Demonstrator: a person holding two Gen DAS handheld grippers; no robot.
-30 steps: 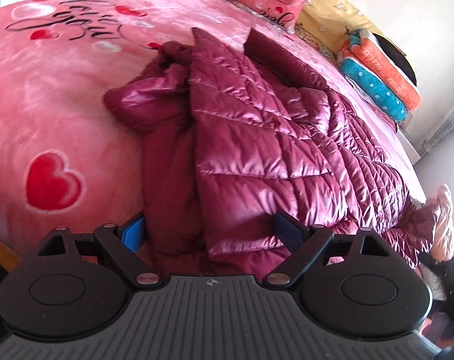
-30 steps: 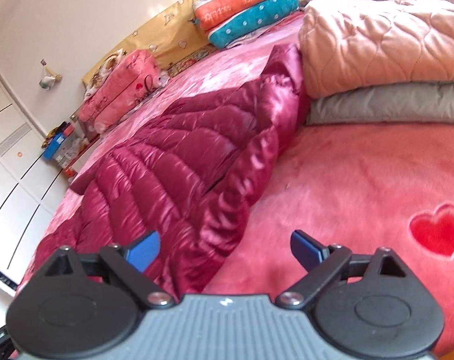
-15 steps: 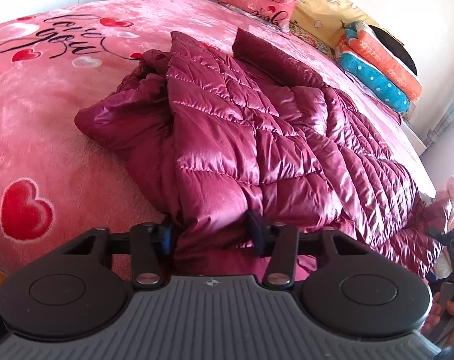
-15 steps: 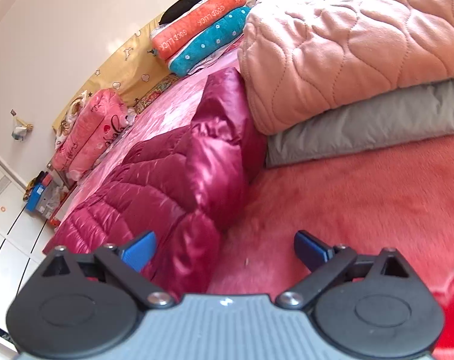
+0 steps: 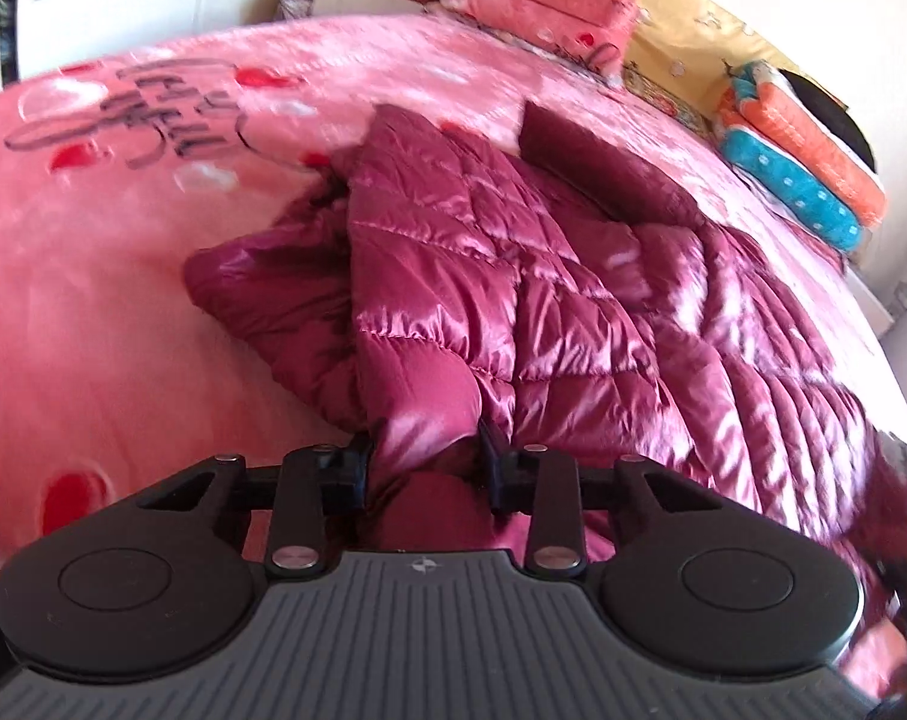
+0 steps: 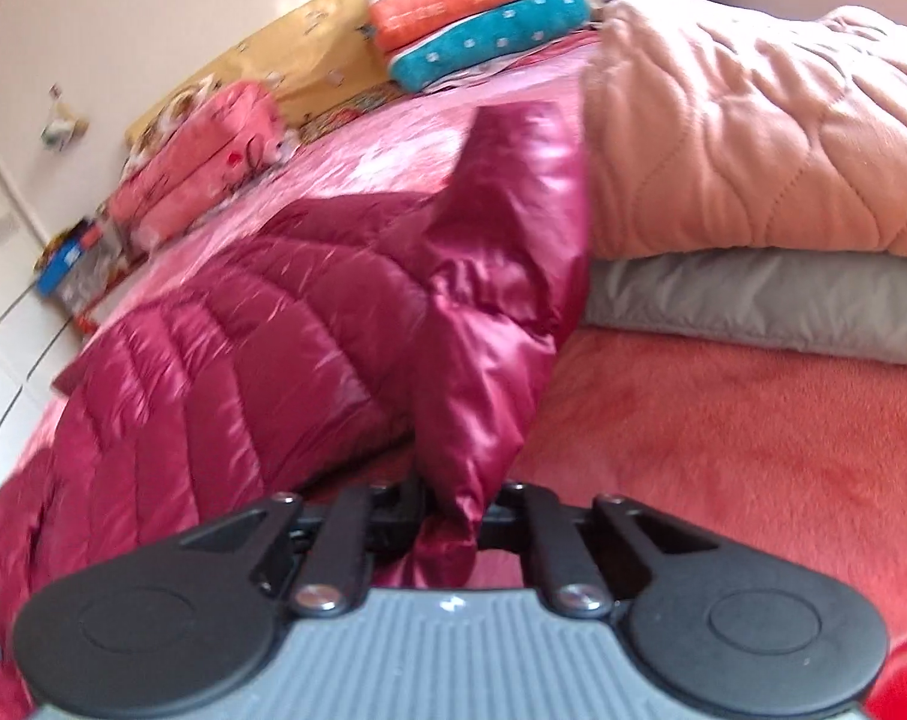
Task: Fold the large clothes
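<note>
- Step in hand, as we judge it: both edges of the garment secured for the first fold; next we must lift the two holds together and carry them across the body of the coat, keeping the slippery quilted cloth from sliding out
- Item: magenta down coat point(image 5: 513, 300), lying spread across the pink bedspread point(image 5: 123, 300), one end reaching the stack of folded quilts point(image 6: 753, 150); the orange and teal pillows point(image 6: 483, 18) sit well apart at the headboard
- Left gripper point(image 5: 426, 468): we have just been closing the jaws; they now pinch a thick bunch of the coat's near edge between the pads, still somewhat apart because of the padding
- Right gripper point(image 6: 453, 516): jaws pressed nearly together on a thin shiny flap of the same coat, which rises from the pinch toward the quilts
- Pose: we point both tools forward and downward at the bed, low over the near edge; the frames are blurred, so finer detail of the pads we cannot tell
</note>
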